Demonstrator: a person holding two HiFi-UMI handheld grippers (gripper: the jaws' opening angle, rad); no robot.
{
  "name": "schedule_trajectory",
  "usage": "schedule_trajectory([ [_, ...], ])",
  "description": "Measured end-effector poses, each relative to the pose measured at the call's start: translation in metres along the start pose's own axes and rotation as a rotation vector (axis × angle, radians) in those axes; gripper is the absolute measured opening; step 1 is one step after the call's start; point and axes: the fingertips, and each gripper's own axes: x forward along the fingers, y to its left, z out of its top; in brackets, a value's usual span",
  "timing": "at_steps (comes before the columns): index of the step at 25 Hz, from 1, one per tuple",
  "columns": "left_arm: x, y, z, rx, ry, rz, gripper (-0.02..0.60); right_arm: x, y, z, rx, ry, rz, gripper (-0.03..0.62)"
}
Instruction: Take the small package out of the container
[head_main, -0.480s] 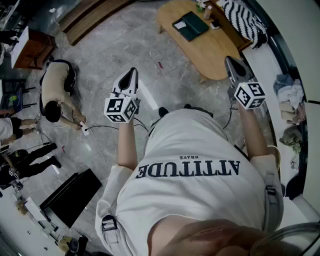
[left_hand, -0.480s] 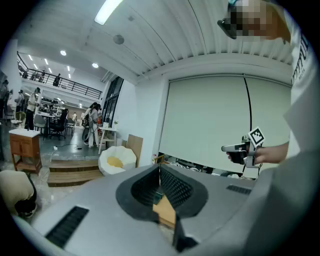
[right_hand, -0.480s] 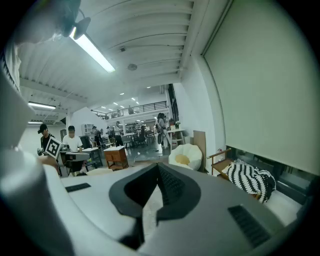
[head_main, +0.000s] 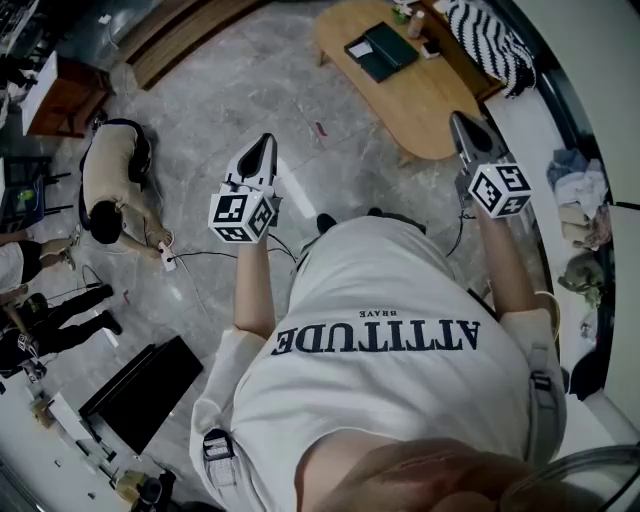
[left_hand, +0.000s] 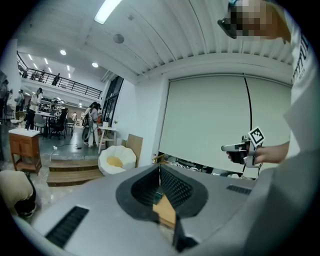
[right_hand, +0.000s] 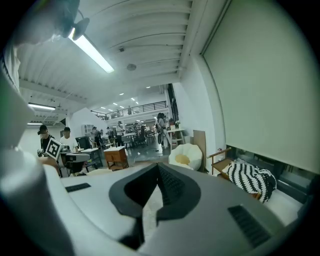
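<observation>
I hold both grippers out at chest height above a grey marble floor. My left gripper (head_main: 265, 141) has its jaws together at the tip, with nothing between them (left_hand: 160, 168). My right gripper (head_main: 457, 119) points towards a wooden oval table (head_main: 432, 100), and its jaws also meet at the tip with nothing in them (right_hand: 157, 165). On the table lie a dark green flat case (head_main: 380, 50) and a small bottle (head_main: 415, 22). I cannot make out a small package in any view. Each gripper appears in the other's view: the right gripper (left_hand: 239, 148) and the left gripper (right_hand: 67, 158).
A person crouches on the floor at the left (head_main: 108, 180) beside cables (head_main: 200, 255). A black panel (head_main: 140, 392) lies lower left. A striped cushion (head_main: 492, 42) sits on the white bench along the right wall. Other people stand at the far left edge.
Both grippers hold still. Only a person at the far left edge has shifted slightly.
</observation>
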Motion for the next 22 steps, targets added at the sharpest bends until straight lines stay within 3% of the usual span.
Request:
schedule_trajectory([
  [22,0.000,-0.028,-0.015,-0.014,0.019,0.036,0.023,-0.010,-0.017,-0.008,0.034,0.014,0.044,0.020],
])
